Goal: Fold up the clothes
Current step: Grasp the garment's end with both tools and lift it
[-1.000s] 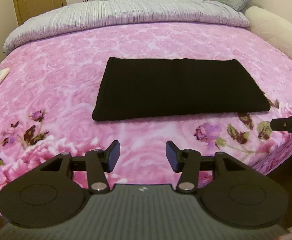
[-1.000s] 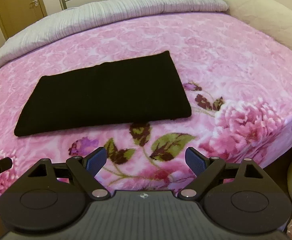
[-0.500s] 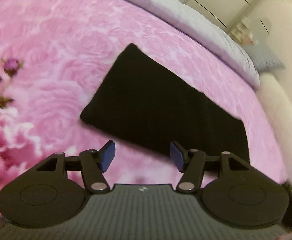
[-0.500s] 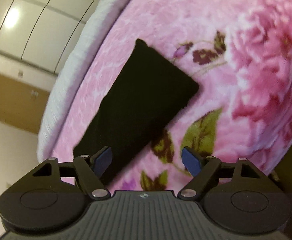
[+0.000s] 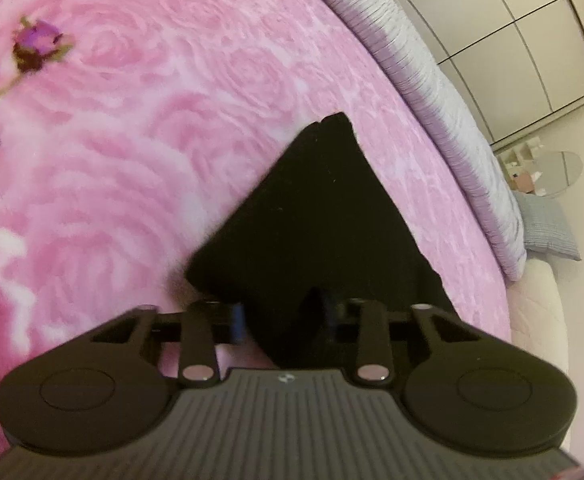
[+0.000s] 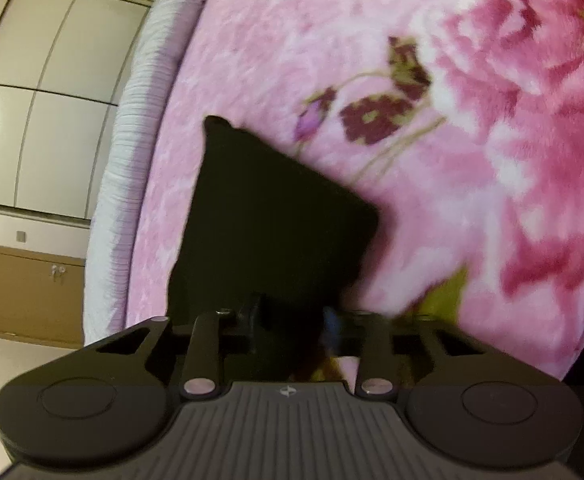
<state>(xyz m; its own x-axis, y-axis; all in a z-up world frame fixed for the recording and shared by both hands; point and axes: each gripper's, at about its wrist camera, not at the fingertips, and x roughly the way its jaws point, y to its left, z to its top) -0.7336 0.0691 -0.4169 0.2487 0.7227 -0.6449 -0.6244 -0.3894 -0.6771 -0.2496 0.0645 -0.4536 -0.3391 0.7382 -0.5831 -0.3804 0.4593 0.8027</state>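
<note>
In the left wrist view, the pink rose-patterned blanket (image 5: 139, 152) fills the frame from nine o'clock up to twelve. A folded black garment (image 5: 316, 216) lies flat on it, one corner pointing toward twelve o'clock and its body widening down toward six. The left gripper (image 5: 281, 316) sits at six o'clock with its near edge of cloth between the two fingers; the jaws stand part-way apart, straddling the fabric's edge, and whether they press on it cannot be told, as black cloth and black fingers (image 5: 235, 322) merge there. At two o'clock a grey ribbed duvet (image 5: 444, 92) borders the blanket, with pale wardrobe doors (image 5: 524, 40) beyond it and a grey pillow (image 5: 548, 224) at three o'clock.

In the right wrist view, wardrobe doors (image 6: 43, 92) occupy nine to eleven o'clock, then the duvet (image 6: 127, 128), then the blanket (image 6: 432, 100) out to three o'clock. The garment (image 6: 267, 216) runs from centre down to six, where the right gripper (image 6: 292, 324) straddles its edge, jaws part-way apart; the grip itself is blurred and cannot be judged.
</note>
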